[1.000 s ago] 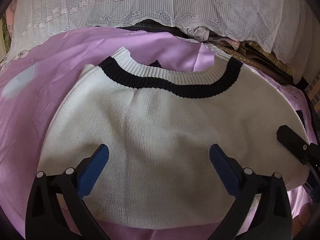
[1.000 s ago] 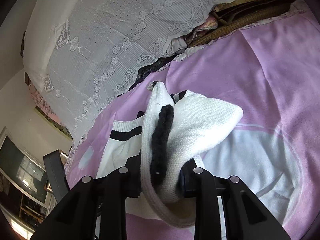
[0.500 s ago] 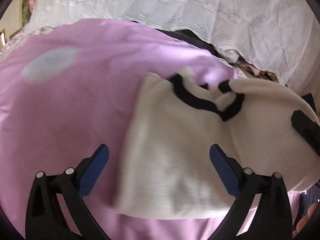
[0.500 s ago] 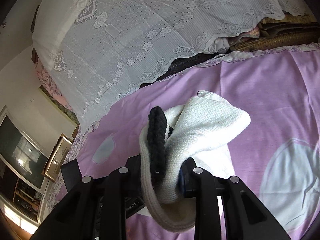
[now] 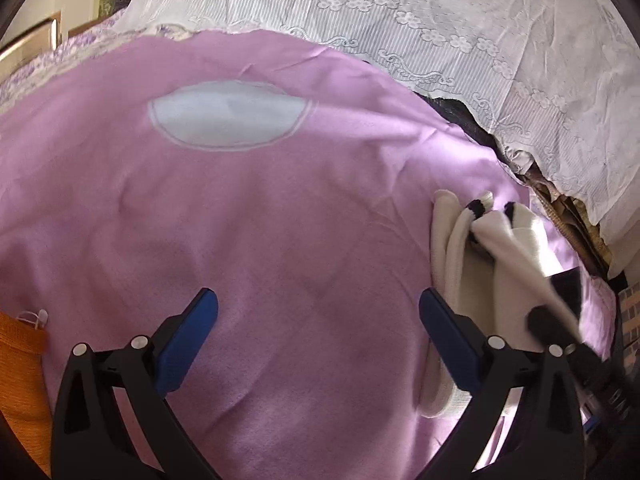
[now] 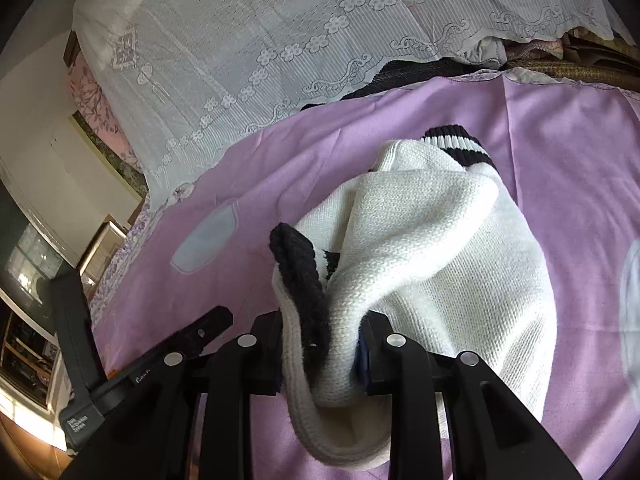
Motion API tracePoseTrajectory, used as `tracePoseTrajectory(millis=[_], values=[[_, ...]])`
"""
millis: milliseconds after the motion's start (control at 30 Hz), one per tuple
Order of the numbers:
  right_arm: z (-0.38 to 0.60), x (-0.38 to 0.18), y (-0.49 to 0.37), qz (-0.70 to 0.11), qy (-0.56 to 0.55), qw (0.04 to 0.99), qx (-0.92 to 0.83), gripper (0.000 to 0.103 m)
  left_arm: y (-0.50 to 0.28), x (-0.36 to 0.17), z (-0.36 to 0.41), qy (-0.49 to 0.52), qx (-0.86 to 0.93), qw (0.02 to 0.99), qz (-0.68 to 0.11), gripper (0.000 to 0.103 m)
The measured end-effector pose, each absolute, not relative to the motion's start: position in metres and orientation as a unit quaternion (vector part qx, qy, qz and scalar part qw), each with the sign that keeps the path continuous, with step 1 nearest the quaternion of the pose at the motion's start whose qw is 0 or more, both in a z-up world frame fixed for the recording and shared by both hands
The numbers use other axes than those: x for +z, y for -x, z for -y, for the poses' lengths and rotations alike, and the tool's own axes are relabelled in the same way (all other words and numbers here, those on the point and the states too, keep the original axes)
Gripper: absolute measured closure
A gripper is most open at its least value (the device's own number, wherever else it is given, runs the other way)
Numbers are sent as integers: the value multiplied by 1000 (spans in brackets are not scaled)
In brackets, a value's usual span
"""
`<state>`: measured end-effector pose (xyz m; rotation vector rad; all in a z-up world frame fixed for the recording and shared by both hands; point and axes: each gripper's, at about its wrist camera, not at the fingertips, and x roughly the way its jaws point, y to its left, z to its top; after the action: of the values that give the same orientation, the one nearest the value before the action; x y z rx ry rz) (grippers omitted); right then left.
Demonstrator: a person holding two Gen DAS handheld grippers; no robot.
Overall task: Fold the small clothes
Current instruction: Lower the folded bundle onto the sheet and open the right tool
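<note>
Sweater [image 6: 440, 248] bunched in your right gripper [image 6: 320, 352], jaws clamped on black-trimmed hem. Your left gripper [image 5: 316, 332] gapes wide, empty, over pink bedsheet [image 5: 260, 220].

A coarse, matt rib knit is seen on the white sweater [image 6: 448, 248], with fuzzier black knit at its trim [image 6: 304, 280]. The pink sheet [image 5: 280, 220] is shown as smooth, matt woven cloth. Thin, patterned openwork is seen on the lace cover [image 6: 260, 32]. The left gripper [image 5: 318, 320] is made of matt black plastic with smooth blue pads [image 5: 188, 340].
</note>
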<state>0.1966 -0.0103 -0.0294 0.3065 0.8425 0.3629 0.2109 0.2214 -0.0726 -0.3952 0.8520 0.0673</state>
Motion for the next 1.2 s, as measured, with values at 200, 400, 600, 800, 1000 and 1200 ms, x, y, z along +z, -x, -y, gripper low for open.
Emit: tracePoseTrajectory(millis=[200,400,600,800,1000,1200], values=[[-5,-58,-200,-432,-97,877,183,71,-211,-73,-204,141,40,900,-411,5],[3,-37,-199,-443,-115,852,254,58,-211,-76,-214,169,39,891,-419,5],[24,1,-188,-399,-149,855,296,61,-199,-55,-208,171,11,902,-395,5],[48,15,-182,-371,-151,875,273,63,-175,-27,-157,89,-50,930,-354,5],[71,12,-182,-367,-130,897,211,64,-195,-64,-120,5,-6,916,-401,4],[67,-14,-218,-406,-142,887,168,89,-210,-84,-161,156,-52,878,-449,4]])
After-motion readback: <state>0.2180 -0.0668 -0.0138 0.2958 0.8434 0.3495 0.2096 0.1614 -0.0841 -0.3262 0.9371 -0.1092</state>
